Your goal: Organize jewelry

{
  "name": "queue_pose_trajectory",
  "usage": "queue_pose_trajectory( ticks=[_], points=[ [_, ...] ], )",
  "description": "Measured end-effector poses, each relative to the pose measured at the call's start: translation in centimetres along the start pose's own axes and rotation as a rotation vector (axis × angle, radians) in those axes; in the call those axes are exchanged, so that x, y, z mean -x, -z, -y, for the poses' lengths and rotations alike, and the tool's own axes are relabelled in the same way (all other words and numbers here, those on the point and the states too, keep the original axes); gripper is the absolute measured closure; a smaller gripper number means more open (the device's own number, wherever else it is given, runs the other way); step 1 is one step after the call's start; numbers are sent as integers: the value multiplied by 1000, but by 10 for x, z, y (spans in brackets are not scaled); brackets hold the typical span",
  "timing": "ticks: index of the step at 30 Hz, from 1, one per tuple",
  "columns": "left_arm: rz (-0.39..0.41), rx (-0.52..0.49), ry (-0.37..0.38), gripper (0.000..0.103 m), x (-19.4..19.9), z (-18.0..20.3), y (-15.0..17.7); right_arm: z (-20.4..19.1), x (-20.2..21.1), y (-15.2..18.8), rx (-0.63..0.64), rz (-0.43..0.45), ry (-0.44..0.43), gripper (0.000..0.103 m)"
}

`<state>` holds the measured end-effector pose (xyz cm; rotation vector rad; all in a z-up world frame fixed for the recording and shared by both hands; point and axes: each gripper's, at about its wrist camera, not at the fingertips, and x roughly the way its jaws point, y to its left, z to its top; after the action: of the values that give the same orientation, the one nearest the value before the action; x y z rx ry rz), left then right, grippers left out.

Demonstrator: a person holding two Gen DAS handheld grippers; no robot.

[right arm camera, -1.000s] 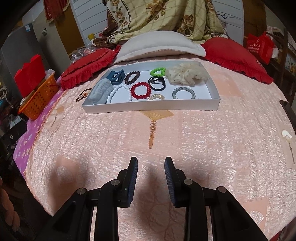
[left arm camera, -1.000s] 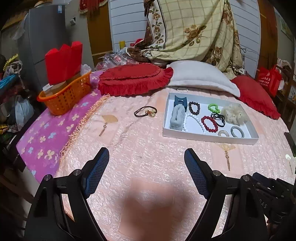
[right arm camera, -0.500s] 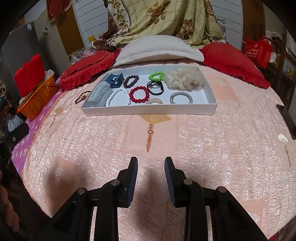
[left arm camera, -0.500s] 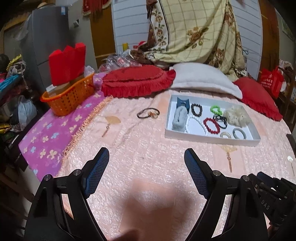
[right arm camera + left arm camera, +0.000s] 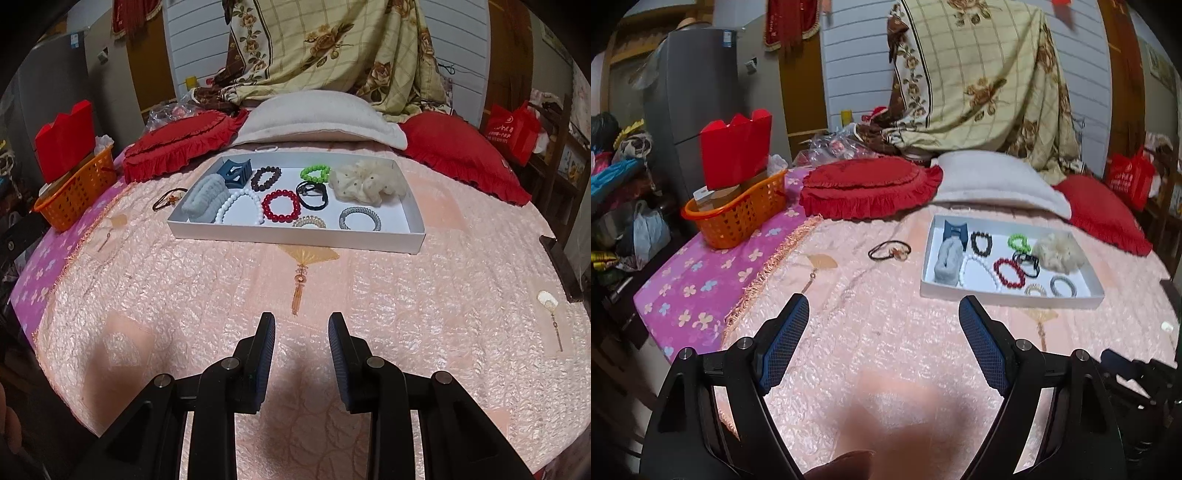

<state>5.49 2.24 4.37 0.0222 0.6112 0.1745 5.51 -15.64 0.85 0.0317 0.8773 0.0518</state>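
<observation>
Taking the white tray as landmark: one black hair tie with a small charm lies loose on the pink bedspread just left of it, apparently the last piece not yet sorted. It is thin and flat on quilted fabric, so a pinch could snag the cover or slip off the band. The left gripper hovers near the tray's front-left corner, jaws released wide and empty; the right gripper, before the tray's front wall, is narrowly parted, holding nothing. The left view shows the whole tie; the right view shows it partly cut off by the tray's left wall, yet shows the red bead bracelet inside more clearly.
</observation>
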Motion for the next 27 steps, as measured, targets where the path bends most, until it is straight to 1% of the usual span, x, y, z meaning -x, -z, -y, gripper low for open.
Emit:
queue_pose_trajectory(
  ticks=[3, 9, 14, 21, 27],
  points=[
    [-28, -31, -4, 19, -6, 8, 4, 1, -2, 1, -3, -11, 12, 75],
    [-106, -51, 33, 19, -20, 17, 12, 10, -7, 1, -16, -33, 63, 75],
    [-163, -59, 58, 20, -30, 22, 18, 12, -10, 2, -16, -43, 84, 75],
    [-196, -77, 73, 20, -36, 28, 23, 9, -12, 2, 2, -45, 92, 75],
    [-212, -86, 84, 20, -39, 30, 26, 11, -14, 2, -9, -51, 90, 75]
  ],
)
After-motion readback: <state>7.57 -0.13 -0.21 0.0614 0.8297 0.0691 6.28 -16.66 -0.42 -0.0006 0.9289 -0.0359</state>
